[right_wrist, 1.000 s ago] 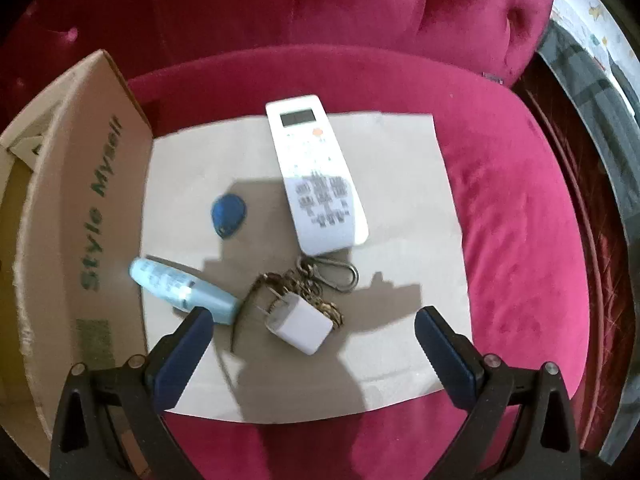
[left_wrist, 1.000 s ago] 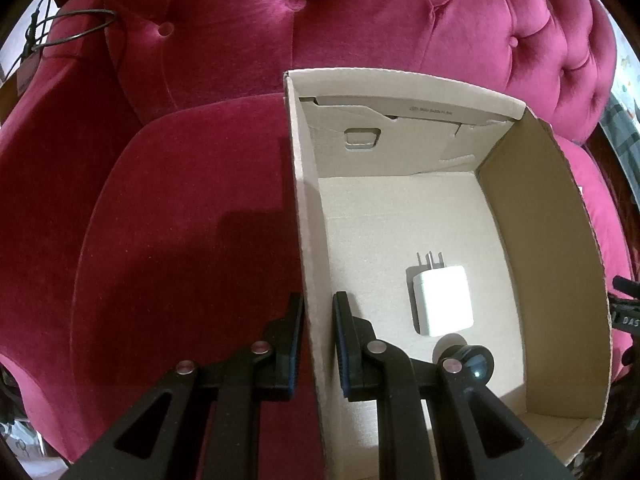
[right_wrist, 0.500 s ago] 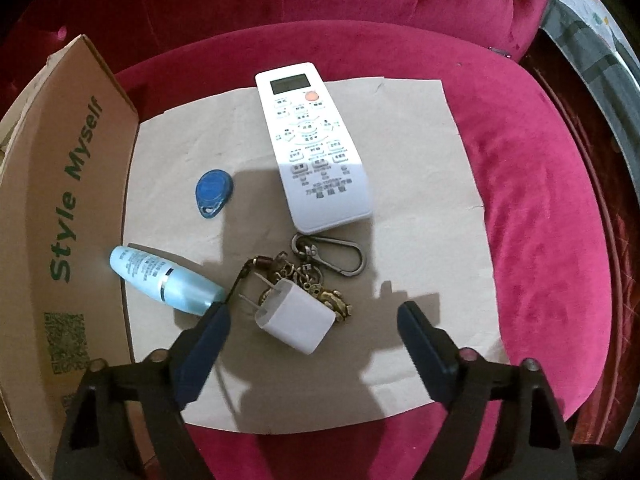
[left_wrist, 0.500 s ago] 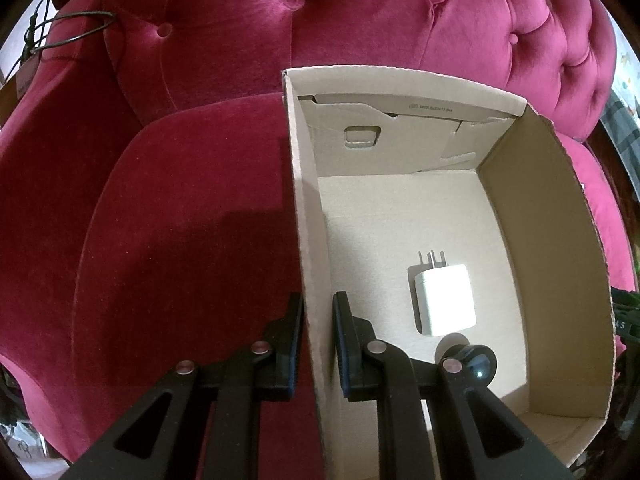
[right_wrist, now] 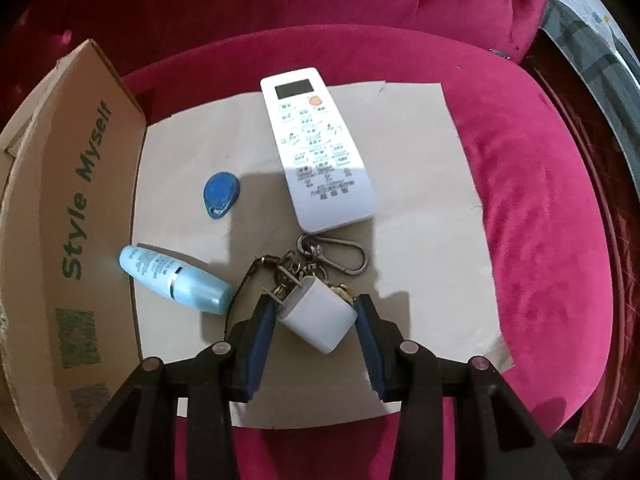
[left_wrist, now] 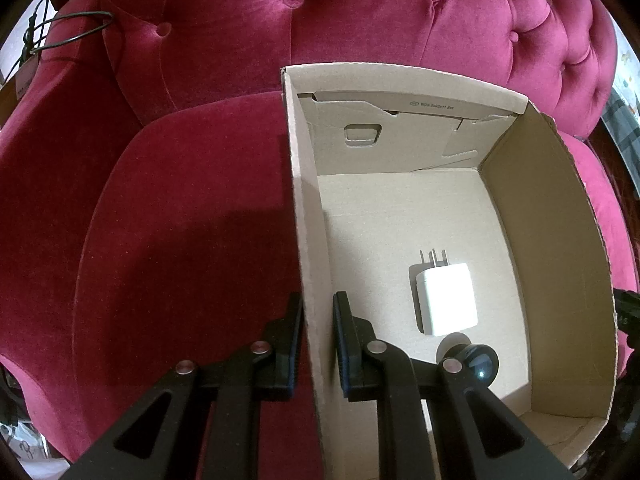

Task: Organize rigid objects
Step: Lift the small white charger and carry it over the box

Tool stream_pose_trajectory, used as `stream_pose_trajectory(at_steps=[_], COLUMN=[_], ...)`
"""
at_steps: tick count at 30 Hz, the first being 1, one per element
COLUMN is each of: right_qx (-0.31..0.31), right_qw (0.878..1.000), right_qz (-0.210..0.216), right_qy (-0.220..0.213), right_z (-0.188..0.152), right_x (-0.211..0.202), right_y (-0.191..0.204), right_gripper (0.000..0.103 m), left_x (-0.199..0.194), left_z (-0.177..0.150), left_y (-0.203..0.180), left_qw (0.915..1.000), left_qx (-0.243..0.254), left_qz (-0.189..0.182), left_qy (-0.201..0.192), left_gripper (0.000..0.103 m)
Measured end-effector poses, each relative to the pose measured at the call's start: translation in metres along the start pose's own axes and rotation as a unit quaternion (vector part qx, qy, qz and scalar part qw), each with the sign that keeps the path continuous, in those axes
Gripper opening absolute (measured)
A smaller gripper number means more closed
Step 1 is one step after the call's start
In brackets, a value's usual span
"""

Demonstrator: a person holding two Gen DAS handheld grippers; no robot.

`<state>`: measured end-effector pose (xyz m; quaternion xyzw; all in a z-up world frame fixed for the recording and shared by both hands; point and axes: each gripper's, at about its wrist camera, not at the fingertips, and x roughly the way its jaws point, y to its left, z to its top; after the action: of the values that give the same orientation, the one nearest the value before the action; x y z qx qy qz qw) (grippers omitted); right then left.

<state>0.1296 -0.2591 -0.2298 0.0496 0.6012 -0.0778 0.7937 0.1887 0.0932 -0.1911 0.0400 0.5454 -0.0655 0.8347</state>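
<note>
My left gripper (left_wrist: 316,332) is shut on the left wall of the open cardboard box (left_wrist: 310,220). Inside the box lie a white charger (left_wrist: 446,300) and a small black round object (left_wrist: 478,364). My right gripper (right_wrist: 316,316) is down on the cardboard sheet (right_wrist: 420,240), its jaws closed in around a second white charger (right_wrist: 320,314) that rests on a keychain (right_wrist: 340,254); its fingers look to touch the charger's sides. A white remote (right_wrist: 316,148), a blue key fob (right_wrist: 221,194) and a light blue bottle (right_wrist: 176,278) lie on the sheet.
Everything sits on a red velvet tufted sofa (left_wrist: 180,220). The box's outer wall (right_wrist: 76,220), printed "Style Myself", stands at the left edge of the sheet. A dark wire (left_wrist: 72,32) hangs at the sofa's far left. A wooden edge (right_wrist: 592,200) runs right of the cushion.
My right gripper has dropped toward the sheet and its jaws have narrowed from wide open to around the white charger. My left gripper and the box have stayed put.
</note>
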Motion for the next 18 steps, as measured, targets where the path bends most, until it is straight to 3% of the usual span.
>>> stream_pose_trajectory(at_steps=[18], right_qx=[-0.006], right_qw=[1.0], right_qz=[-0.003], right_qy=[-0.023], right_z=[0.021], right_x=[-0.052], right_y=[0.013], right_gripper=[0.044], left_x=[0.001], left_z=[-0.001], left_y=[-0.001], left_qw=[1.0], left_qx=[-0.003], left_qz=[-0.001], left_qy=[0.001], left_gripper=[0.016])
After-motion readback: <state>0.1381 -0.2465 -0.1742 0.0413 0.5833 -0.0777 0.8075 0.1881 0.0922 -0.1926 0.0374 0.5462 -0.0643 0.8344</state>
